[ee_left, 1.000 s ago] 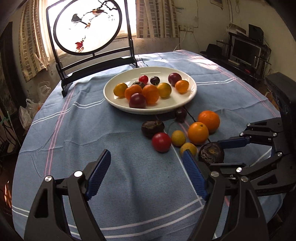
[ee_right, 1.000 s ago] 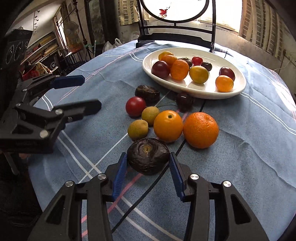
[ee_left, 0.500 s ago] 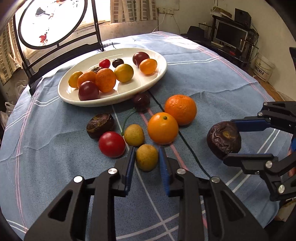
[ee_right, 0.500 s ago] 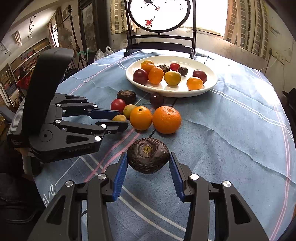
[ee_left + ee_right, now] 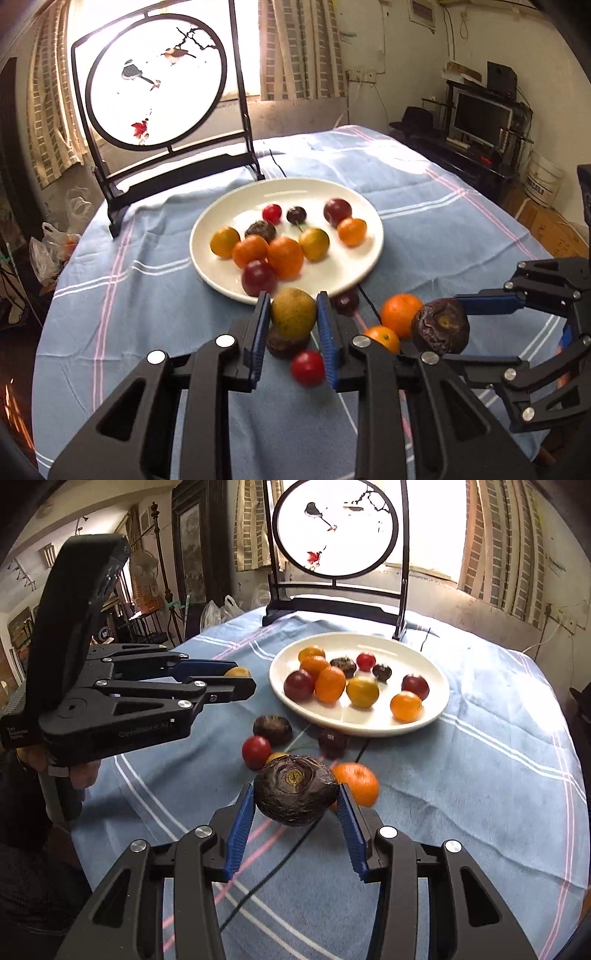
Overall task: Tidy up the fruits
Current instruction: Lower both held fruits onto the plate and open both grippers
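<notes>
My left gripper (image 5: 292, 314) is shut on a small yellow-green fruit (image 5: 293, 311) and holds it above the table, near the front rim of the white plate (image 5: 354, 275). My right gripper (image 5: 295, 794) is shut on a dark wrinkled fruit (image 5: 295, 794), also lifted; it shows in the left wrist view (image 5: 440, 325) too. The plate (image 5: 436, 705) holds several orange, yellow, red and dark fruits. On the cloth lie a red fruit (image 5: 256, 752), a dark wrinkled fruit (image 5: 272, 729), a dark plum (image 5: 332, 741) and an orange (image 5: 356, 782).
A round painted screen on a black stand (image 5: 155, 96) stands behind the plate. The table has a blue striped cloth (image 5: 480, 794). A thin dark cord (image 5: 280, 864) runs across the cloth. Shelves and a monitor (image 5: 480, 114) stand beyond the right edge.
My left gripper has lifted the yellow-green fruit off the cloth and moved toward the plate. My right gripper has risen and moved forward with the dark fruit.
</notes>
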### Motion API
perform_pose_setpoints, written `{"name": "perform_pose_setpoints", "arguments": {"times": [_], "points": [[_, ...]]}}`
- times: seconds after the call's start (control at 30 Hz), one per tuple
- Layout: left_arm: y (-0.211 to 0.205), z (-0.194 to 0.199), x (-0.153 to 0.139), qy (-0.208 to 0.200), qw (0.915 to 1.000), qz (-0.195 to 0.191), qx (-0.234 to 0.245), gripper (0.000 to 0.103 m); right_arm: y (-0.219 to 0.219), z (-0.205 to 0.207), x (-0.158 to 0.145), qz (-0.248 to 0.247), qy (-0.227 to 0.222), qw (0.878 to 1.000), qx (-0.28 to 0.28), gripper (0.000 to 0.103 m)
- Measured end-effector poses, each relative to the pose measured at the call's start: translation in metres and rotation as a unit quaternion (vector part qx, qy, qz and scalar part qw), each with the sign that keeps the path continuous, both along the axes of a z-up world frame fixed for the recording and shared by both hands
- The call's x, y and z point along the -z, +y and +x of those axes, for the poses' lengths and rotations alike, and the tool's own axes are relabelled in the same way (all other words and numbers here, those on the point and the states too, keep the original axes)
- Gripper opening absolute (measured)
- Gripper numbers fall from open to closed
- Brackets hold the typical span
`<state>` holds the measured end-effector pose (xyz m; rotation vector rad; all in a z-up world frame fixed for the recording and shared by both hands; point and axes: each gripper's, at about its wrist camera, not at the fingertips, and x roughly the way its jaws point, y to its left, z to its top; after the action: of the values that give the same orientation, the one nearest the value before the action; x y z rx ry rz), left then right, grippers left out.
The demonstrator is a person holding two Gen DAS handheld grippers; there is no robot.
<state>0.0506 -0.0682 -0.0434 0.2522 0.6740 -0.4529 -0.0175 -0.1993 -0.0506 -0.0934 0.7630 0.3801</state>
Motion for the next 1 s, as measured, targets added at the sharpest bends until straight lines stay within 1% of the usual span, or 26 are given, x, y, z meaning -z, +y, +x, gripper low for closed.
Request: {"name": "perform_pose_setpoints", "arguments": {"times": [0.1,0.2,0.27,0.33,0.47,0.57,0.73,1.0], "points": [[-0.004,0.021,-0.014,-0.023,0.9995,0.002,-0.023,0.025,-0.001,0.018,-0.02,0.012,-0.033,0.999,0.015,0.046],[-0.011,0.042,-0.022,-0.053,0.9973,0.019,-0.047,0.025,-0.007,0.041,-0.034,0.021,-0.054,0.998,0.037,0.046],[-0.015,0.058,-0.024,-0.059,0.9964,0.021,-0.057,0.025,-0.013,0.058,-0.039,0.025,-0.063,0.996,0.055,0.046],[-0.019,0.071,-0.023,-0.062,0.9956,0.025,-0.065,0.025,-0.019,0.075,-0.04,0.034,-0.061,0.995,0.066,0.046],[-0.025,0.098,-0.014,-0.05,0.9958,0.031,-0.07,0.025,-0.028,0.105,-0.034,0.042,-0.052,0.995,0.08,0.046],[-0.03,0.111,-0.003,-0.041,0.9958,0.041,-0.07,0.025,-0.029,0.123,-0.026,0.038,-0.041,0.995,0.084,0.046],[-0.033,0.129,0.009,-0.028,0.9959,0.046,-0.072,0.025,-0.024,0.143,-0.011,0.03,-0.025,0.996,0.085,0.046],[-0.038,0.149,0.025,-0.013,0.9948,0.059,-0.083,0.025,-0.019,0.166,0.005,0.011,-0.013,0.996,0.088,0.046]]}}
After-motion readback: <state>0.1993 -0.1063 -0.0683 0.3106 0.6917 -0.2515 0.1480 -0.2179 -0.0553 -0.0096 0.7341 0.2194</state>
